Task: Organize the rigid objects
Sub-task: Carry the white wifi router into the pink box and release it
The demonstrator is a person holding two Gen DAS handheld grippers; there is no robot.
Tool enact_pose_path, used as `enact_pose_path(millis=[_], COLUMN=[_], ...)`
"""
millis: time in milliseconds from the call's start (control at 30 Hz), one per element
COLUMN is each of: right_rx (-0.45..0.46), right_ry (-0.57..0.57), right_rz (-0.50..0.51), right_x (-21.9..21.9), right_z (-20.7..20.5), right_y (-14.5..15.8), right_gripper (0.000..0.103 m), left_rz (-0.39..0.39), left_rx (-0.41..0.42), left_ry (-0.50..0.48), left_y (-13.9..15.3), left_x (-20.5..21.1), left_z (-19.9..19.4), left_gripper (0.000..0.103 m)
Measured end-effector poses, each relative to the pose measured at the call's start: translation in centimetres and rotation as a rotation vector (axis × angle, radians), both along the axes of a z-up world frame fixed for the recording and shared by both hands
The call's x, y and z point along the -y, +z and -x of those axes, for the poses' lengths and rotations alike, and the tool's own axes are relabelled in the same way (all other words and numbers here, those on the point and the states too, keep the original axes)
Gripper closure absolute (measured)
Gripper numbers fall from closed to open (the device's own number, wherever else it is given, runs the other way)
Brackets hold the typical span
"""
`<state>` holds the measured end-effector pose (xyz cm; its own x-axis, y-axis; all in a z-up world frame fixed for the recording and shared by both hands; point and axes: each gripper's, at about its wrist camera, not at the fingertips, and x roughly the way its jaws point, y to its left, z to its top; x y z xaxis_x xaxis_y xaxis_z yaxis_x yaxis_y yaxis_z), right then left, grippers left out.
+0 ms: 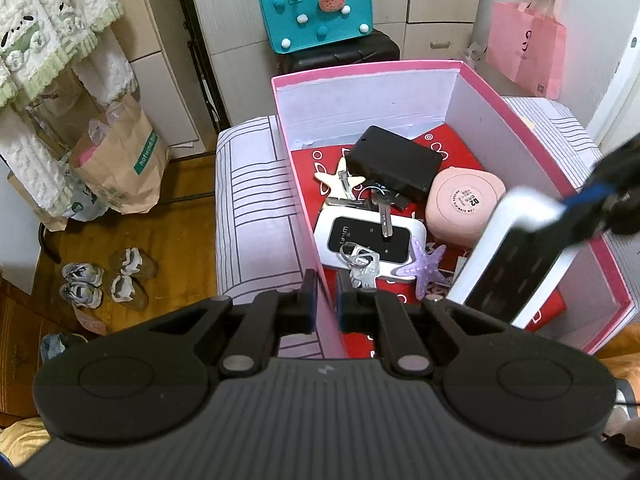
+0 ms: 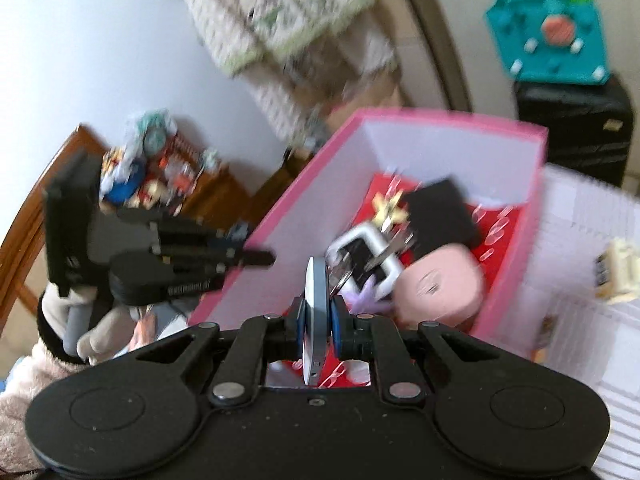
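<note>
Right gripper (image 2: 318, 322) clamped edge-on across slim, stiff, slick phone (image 1: 516, 256) over box (image 1: 296, 184)'s near end, probably slip-prone; left gripper (image 1: 326, 306) pinching box's left wall.

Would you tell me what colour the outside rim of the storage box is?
Pink, with white inner walls; the storage box shows best in the left wrist view.

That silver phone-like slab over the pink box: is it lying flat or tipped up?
Tipped up. The silver slab stands on edge, clamped by the right tool, hanging over the pink box, above the items inside.
</note>
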<state>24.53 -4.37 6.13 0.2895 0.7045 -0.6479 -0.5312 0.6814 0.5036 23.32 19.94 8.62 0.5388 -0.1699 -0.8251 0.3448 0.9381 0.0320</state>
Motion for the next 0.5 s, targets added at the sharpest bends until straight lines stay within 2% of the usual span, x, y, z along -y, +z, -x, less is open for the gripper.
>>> enact_pose_path(millis=[167, 333, 400, 500], right_rx=[-0.126, -0.126, -0.075, 0.093], right_ry=[0.090, 0.145, 0.182, 0.167], right_rz=[-0.019, 0.011, 0.058, 0.186], right_x=[-3.0, -5.1, -5.6, -5.6], right_z=[-0.9, -0.8, -0.7, 0.6], right_y=[-2.6, -3.2, -3.3, -2.9], right_gripper=[0.087, 0.085, 0.081, 0.072], left_rz=[-0.005, 0.020, 0.023, 0.015], left_rx=[-0.007, -0.011, -0.009, -0.002], left_ry=[-0.009, 0.000, -0.001, -0.008], left_y=[0.1, 0.0, 0.0, -0.1], left_x=[-0.1, -0.4, -0.4, -0.3], left_z=[-0.1, -0.2, -0.2, -0.1], left_gripper=[0.094, 0.094, 0.094, 0.094])
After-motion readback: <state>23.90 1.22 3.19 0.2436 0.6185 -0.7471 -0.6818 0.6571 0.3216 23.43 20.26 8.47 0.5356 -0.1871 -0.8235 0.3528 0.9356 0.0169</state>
